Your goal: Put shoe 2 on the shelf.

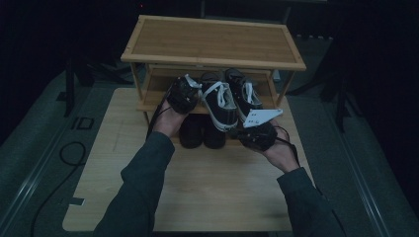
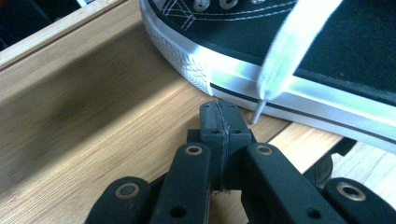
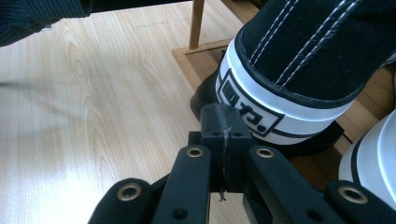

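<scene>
Sneakers on the rack, both grippers closed and empty

The two sneakers sit on the rack's middle shelf, heels out toward the person — left gripper beside one's sidewall, right gripper at the other's heel, likely placed to nudge the pair straight.

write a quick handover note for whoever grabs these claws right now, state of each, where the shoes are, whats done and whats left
Left claw: shut, empty, tips just short of the left sneaker, near its dangling lace.
Right claw: shut, empty, at the heel of the right sneaker.
Both sneakers sit on the middle shelf of the wooden rack, heels sticking out over the front edge. A dark pair sits below.
Done: sneakers are on the shelf.
Left: probably nudge them fully in and straighten them.
</scene>
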Demonstrator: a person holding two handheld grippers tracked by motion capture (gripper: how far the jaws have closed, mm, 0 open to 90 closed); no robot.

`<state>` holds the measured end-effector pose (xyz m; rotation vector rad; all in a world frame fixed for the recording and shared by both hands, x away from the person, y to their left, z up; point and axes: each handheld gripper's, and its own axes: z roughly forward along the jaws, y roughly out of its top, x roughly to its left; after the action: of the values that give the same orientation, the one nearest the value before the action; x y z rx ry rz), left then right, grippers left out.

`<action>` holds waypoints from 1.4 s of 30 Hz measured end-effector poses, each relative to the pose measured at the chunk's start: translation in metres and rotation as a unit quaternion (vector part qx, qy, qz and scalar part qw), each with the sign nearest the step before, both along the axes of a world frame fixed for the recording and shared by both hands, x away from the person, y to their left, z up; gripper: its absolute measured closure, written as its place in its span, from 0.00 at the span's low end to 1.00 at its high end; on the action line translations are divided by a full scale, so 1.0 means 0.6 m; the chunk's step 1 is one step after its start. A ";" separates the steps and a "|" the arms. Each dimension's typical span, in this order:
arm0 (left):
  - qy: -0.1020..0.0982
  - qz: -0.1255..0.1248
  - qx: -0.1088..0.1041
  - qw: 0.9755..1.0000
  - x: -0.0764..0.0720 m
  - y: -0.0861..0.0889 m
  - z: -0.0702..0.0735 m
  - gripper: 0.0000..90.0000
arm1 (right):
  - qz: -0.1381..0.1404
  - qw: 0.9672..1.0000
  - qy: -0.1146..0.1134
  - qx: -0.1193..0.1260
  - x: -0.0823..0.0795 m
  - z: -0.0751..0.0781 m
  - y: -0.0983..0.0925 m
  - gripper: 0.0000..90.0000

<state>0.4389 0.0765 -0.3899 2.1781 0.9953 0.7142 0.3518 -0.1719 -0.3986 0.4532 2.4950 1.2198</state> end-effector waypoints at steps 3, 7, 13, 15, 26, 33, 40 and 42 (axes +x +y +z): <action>0.001 -0.009 -0.005 1.000 -0.005 0.003 0.000 1.00 | -0.001 1.000 0.000 0.004 0.000 0.000 -0.004 1.00; 0.001 -0.014 -0.010 1.000 -0.007 0.005 -0.001 1.00 | 0.001 1.000 0.000 0.007 0.001 0.000 -0.007 1.00; 0.017 -0.019 -0.035 0.999 -0.005 0.015 0.000 1.00 | 0.000 1.000 -0.004 0.016 0.000 0.007 -0.012 1.00; 0.015 -0.020 -0.030 0.999 -0.005 0.014 0.001 1.00 | 0.000 1.000 -0.008 0.009 -0.001 0.008 -0.006 1.00; 0.009 -0.021 -0.030 0.999 -0.008 0.012 -0.002 1.00 | 0.009 1.000 -0.012 0.020 0.001 0.001 0.011 1.00; 0.005 -0.020 -0.029 0.999 -0.008 0.011 -0.003 1.00 | 0.015 1.000 -0.021 0.013 0.005 0.002 0.037 1.00; 0.005 -0.019 -0.030 0.999 -0.008 0.011 -0.003 1.00 | 0.024 0.999 -0.025 0.011 0.012 0.003 0.054 1.00; 0.004 -0.018 -0.027 0.999 -0.009 0.010 -0.003 1.00 | 0.025 0.999 -0.025 0.011 0.013 0.003 0.055 1.00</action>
<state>0.4334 0.0826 -0.3917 2.1487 0.9662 0.6556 0.3597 -0.1387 -0.3966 0.3640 2.4668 1.2640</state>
